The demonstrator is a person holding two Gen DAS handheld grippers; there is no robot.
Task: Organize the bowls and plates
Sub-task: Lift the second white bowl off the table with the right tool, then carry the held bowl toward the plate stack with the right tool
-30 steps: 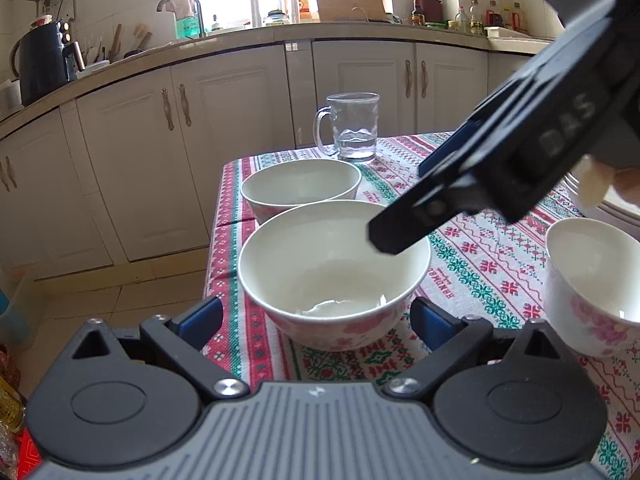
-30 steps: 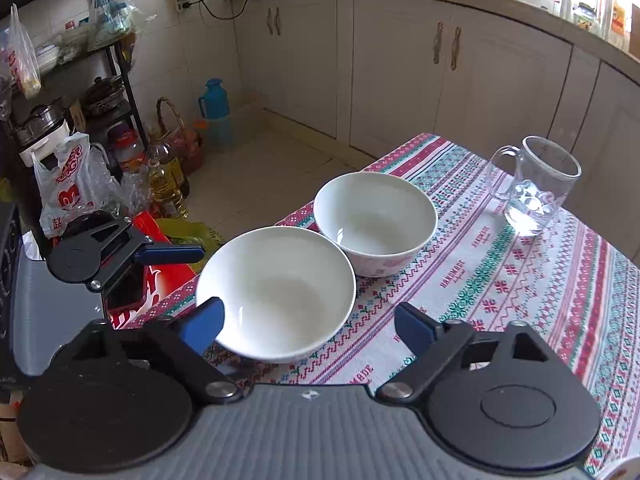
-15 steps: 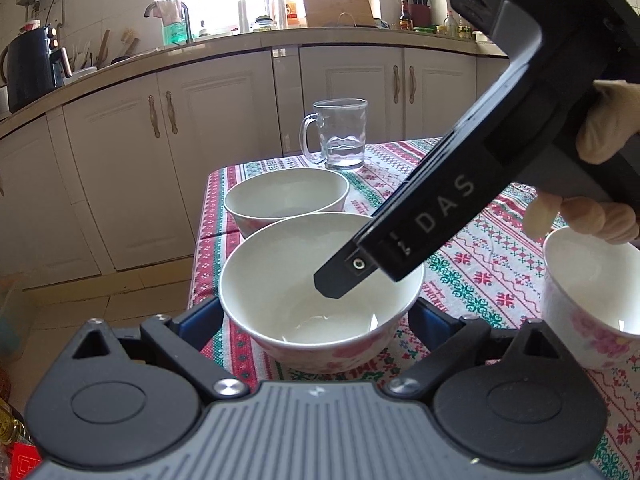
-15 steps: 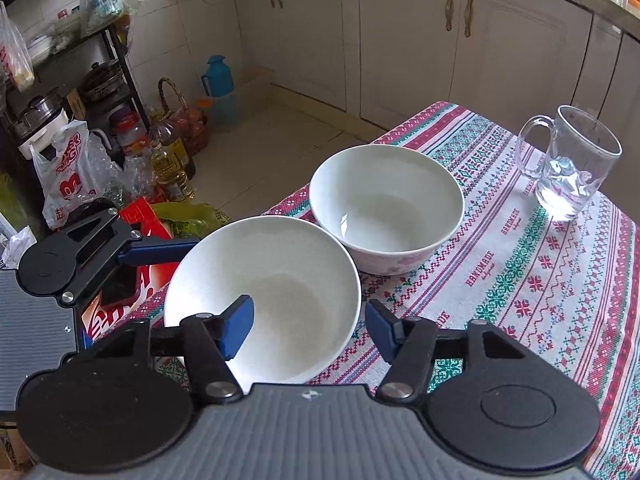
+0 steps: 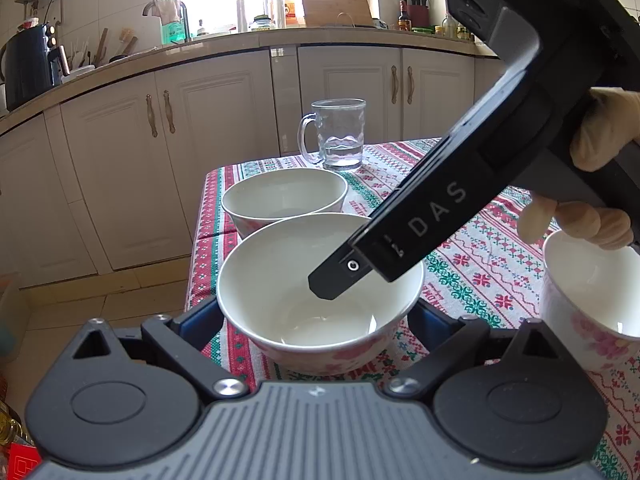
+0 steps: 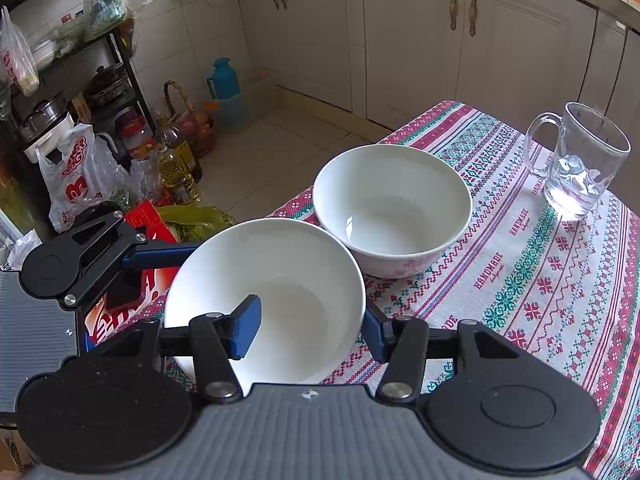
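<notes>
The near bowl (image 6: 264, 300) sits at the corner of the table, on the patterned tablecloth (image 6: 540, 280), with a second bowl (image 6: 392, 208) just behind it, their rims touching or nearly so. The right gripper (image 6: 310, 326) has just been closing and now pinches the near bowl's wall: one blue pad lies inside the bowl, the other presses the outside of the rim. In the left wrist view its black finger reaches down into that bowl. The left gripper (image 5: 318, 318) straddles the same bowl from the other side, a blue finger at each flank; whether the pads touch the bowl I cannot tell. A third bowl (image 5: 592, 292) stands apart near the gloved hand (image 5: 600, 184) holding the right gripper. A glass mug (image 6: 576, 160) with a little water stands further along the table.
</notes>
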